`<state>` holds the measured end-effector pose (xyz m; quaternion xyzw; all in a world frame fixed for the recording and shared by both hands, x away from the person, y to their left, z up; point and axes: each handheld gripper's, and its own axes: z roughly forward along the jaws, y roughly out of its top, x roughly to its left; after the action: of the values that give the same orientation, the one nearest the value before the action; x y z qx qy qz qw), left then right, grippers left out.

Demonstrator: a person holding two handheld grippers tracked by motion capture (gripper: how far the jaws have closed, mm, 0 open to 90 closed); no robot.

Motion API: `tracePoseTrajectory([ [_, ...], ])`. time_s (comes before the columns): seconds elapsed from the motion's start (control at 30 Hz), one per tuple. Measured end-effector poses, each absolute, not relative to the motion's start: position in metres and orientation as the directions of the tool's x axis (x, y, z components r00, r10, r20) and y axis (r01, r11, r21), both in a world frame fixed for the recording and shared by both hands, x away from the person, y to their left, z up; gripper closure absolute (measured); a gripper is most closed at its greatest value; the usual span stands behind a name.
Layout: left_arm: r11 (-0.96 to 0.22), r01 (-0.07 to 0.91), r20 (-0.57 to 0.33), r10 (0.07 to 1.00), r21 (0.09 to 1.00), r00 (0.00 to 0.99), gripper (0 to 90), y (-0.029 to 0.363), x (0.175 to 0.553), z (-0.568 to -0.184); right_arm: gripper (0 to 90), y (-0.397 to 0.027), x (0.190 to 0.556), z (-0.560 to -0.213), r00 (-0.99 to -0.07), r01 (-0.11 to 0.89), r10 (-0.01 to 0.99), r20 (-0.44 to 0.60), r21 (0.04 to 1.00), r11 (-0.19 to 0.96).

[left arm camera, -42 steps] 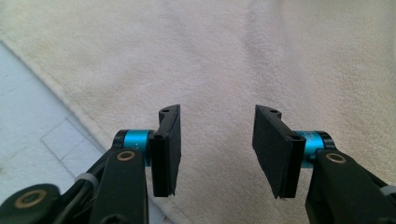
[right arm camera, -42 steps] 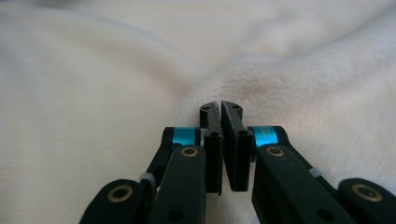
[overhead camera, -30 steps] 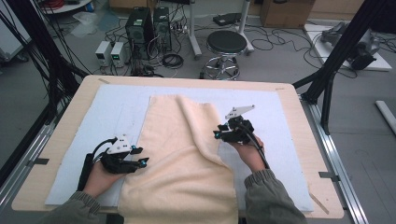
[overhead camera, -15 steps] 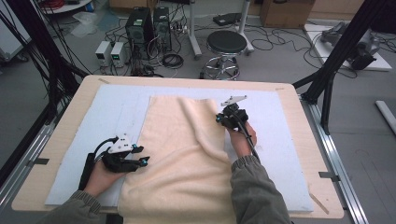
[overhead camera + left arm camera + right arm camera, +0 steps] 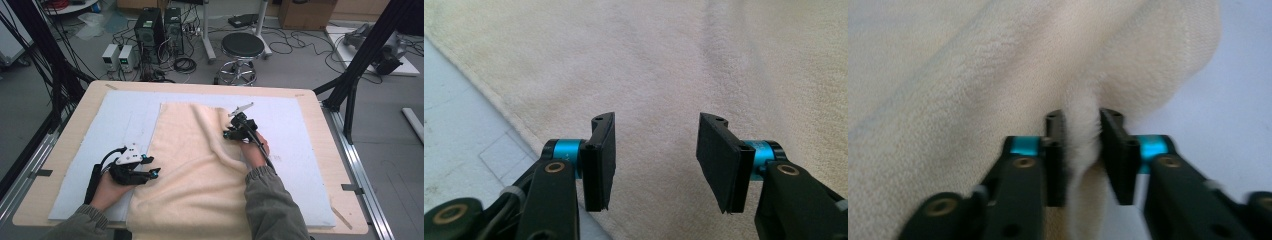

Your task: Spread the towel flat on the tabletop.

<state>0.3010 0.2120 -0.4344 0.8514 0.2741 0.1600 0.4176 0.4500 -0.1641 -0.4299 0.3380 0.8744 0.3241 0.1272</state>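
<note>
A cream terry towel (image 5: 192,170) is spread on the pale-blue-covered worktop (image 5: 310,165), its near left edge overhung by the spread left tool (image 5: 651,160), its rumpled far right fold pinched by the right tool (image 5: 1082,150).

Table (image 5: 320,130): light wooden top, rounded corners, metal rails along the left and right edges. Pale blue-white mat (image 5: 120,120) covers most of the top, leaving a bare wooden border. Cream towel (image 5: 190,170) lies on the mat, centre, running from the far half to the near edge, right side bunched in a fold.
</note>
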Motion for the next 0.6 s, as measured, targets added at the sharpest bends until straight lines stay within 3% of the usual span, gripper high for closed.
tracePoseTrajectory([
  [0.07,-0.5,0.332,0.044,0.601,0.8,0.798,50.4,0.212,0.301,-0.435,83.2,-0.163,0.449,-0.426,-0.755,0.489,0.655,-0.025,0.643,0.589],
  [0.1,-0.497,0.334,0.042,0.603,0.801,0.796,50.4,0.212,0.301,-0.435,83.6,-0.163,0.447,-0.419,-0.74,0.449,0.659,-0.136,0.63,0.634],
  [0.13,-0.503,0.333,0.046,0.602,0.798,0.798,50.4,0.212,0.301,-0.434,82.9,-0.167,0.445,-0.406,-0.671,0.402,0.685,-0.284,0.637,0.658],
  [0.17,-0.5,0.335,0.044,0.604,0.799,0.796,50.3,0.211,0.301,-0.435,73.4,-0.18,0.444,-0.391,-0.58,0.382,0.758,-0.299,0.722,0.577],
  [0.2,-0.5,0.333,0.046,0.603,0.799,0.797,50.2,0.211,0.301,-0.434,60.6,-0.192,0.445,-0.379,-0.512,0.374,0.822,-0.248,0.798,0.473],
  [0.23,-0.5,0.332,0.046,0.602,0.8,0.797,50.1,0.211,0.301,-0.435,54.8,-0.198,0.448,-0.371,-0.496,0.404,0.844,-0.202,0.806,0.431],
  [0.33,-0.499,0.333,0.048,0.607,0.8,0.793,49.7,0.211,0.302,-0.435,52.6,-0.193,0.446,-0.377,-0.558,0.429,0.802,-0.216,0.751,0.501],
  [0.43,-0.502,0.334,0.052,0.609,0.798,0.792,49.1,0.21,0.301,-0.434,48.5,-0.194,0.446,-0.392,-0.621,0.477,0.777,-0.103,0.738,0.478],
  [0.6,-0.506,0.336,0.059,0.614,0.794,0.787,48.0,0.211,0.302,-0.435,45.9,-0.194,0.436,-0.407,-0.686,0.507,0.728,-0.017,0.706,0.494],
])
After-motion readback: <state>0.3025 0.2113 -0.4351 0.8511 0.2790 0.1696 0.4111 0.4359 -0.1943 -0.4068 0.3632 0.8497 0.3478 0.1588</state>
